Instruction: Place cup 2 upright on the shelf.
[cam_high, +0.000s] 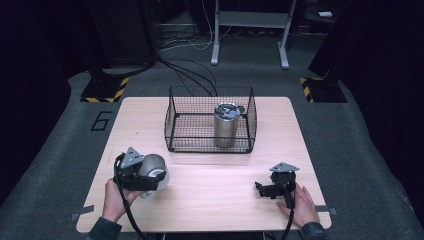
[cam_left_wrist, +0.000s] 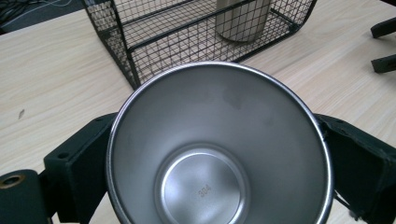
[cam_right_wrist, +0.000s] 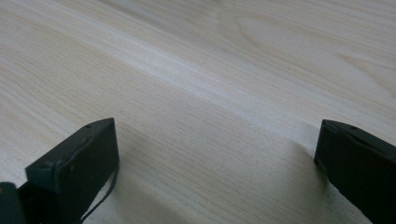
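High view: the left gripper holds a steel cup near the front left of the table. A wire basket stands ahead of the jaws at table centre, and a steel tumbler already stands upright inside it. The right gripper rests at the front right, well apart from the cup.

Left gripper view: both jaws press the outer wall of the cup, one on each side, with the open mouth facing the camera. The basket lies just beyond the jaw tips.

Right gripper view: the jaws stand spread wide with bare table between them, grasping nothing.

Progress, as judged: one vessel is placed and the cup is secured. Remaining: carry the cup over the basket rim, set it beside the tumbler, and let go.
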